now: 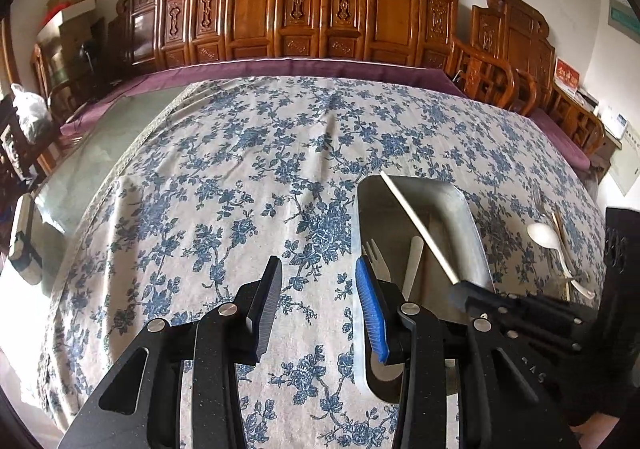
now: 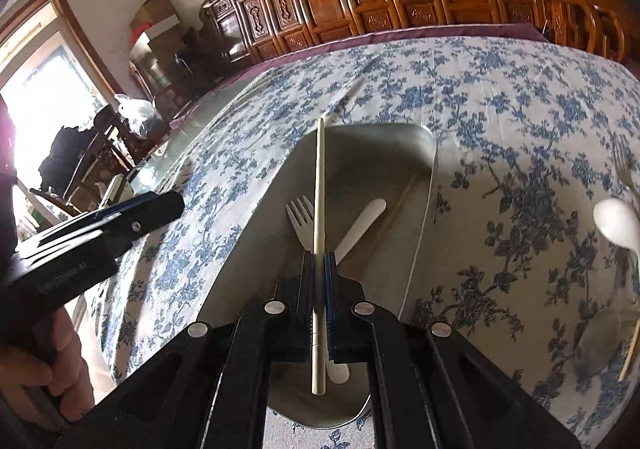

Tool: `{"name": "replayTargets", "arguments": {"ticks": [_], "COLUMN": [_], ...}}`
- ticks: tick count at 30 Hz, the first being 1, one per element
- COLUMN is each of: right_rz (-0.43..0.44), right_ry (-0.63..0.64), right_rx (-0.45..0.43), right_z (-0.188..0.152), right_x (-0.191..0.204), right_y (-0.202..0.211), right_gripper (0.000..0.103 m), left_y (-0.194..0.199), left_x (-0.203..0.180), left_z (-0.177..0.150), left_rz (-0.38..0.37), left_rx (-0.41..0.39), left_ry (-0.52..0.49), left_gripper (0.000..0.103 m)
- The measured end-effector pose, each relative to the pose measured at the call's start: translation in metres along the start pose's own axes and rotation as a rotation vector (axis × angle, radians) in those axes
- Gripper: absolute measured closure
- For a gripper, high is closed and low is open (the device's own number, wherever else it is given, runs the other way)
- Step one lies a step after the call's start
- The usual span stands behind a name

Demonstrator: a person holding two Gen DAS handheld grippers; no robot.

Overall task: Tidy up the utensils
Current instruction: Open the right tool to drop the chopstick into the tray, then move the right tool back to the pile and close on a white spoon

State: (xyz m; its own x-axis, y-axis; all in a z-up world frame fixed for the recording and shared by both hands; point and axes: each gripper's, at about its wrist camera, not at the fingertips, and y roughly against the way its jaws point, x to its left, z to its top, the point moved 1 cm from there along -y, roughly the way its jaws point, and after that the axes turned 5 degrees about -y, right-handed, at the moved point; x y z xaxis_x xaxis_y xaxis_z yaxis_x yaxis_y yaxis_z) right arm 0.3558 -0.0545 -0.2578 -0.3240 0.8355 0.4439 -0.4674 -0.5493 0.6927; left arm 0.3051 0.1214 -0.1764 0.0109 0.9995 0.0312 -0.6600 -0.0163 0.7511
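A metal tray (image 2: 424, 185) (image 1: 468, 217) lies on the blue-flowered tablecloth. In it lie a white plastic fork (image 2: 300, 215) (image 1: 376, 253) and a white knife (image 2: 362, 225) (image 1: 414, 261). My right gripper (image 2: 319, 261) (image 1: 460, 289) is shut on a pale chopstick (image 2: 319, 185) (image 1: 416, 225) and holds it over the tray. My left gripper (image 1: 318, 277) is open and empty, just left of the tray. A white spoon (image 2: 616, 223) (image 1: 544, 235), a fork (image 2: 624, 165) and another chopstick (image 2: 630, 349) lie on the cloth right of the tray.
Carved wooden chairs (image 1: 304, 9) line the far side of the table. The cloth-covered table (image 1: 224, 177) stretches wide to the left of the tray, with bare glass (image 1: 92, 173) at its left edge.
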Motion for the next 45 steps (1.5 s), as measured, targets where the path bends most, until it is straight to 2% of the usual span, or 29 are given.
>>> {"name": "replayTargets", "arguments": {"ticks": [7, 12, 16, 21, 27, 34, 36, 39, 41, 42, 44, 45], "right_rz": [0.014, 0.026, 0.019, -0.028, -0.119, -0.212, -0.237, -0.271, -0.281, -0.287, -0.285, -0.29], "right_ry": [-0.025, -0.008, 0.04, 0.102, 0.165, 0.171, 0.16, 0.122, 0.102, 0.092, 0.07, 0.06], "right_rx": [0.016, -0.011, -0.059, -0.12, -0.169, -0.194, -0.196, -0.178, -0.161, -0.156, -0.145, -0.145], "right_z": [-0.004, -0.003, 0.002, 0.01, 0.014, 0.006, 0.0, -0.009, -0.011, -0.011, -0.011, -0.011], "right_x": [-0.004, -0.002, -0.003, -0.017, -0.049, -0.093, -0.111, -0.139, -0.155, -0.164, -0.178, -0.183], "right_y": [-0.003, 0.005, 0.027, 0.066, 0.109, 0.135, 0.139, 0.139, 0.139, 0.14, 0.14, 0.14], "right_gripper": [0.096, 0.093, 0.093, 0.093, 0.093, 0.093, 0.093, 0.093, 0.093, 0.088, 0.079, 0.079], "left_y": [0.001, 0.0, 0.003, 0.007, 0.011, 0.008, 0.008, 0.006, 0.006, 0.006, 0.006, 0.006], "left_x": [-0.003, -0.007, -0.017, -0.039, -0.069, -0.09, -0.094, -0.102, -0.11, -0.112, -0.12, -0.126], "left_z": [0.0, 0.0, 0.003, 0.007, 0.01, 0.007, 0.006, 0.003, 0.002, 0.002, 0.0, -0.001], "left_rz": [-0.003, -0.006, -0.017, -0.042, -0.049, -0.063, -0.07, -0.087, -0.092, -0.095, -0.106, -0.113], "left_rx": [-0.001, -0.002, -0.007, -0.023, -0.042, -0.036, -0.04, -0.034, -0.033, -0.034, -0.038, -0.038], "left_ry": [-0.004, -0.006, -0.008, -0.04, -0.098, -0.137, -0.143, -0.152, -0.166, -0.171, -0.181, -0.19], "left_gripper": [0.066, 0.066, 0.066, 0.062, 0.06, 0.058, 0.051, 0.049, 0.043, 0.037, 0.036, 0.036]}}
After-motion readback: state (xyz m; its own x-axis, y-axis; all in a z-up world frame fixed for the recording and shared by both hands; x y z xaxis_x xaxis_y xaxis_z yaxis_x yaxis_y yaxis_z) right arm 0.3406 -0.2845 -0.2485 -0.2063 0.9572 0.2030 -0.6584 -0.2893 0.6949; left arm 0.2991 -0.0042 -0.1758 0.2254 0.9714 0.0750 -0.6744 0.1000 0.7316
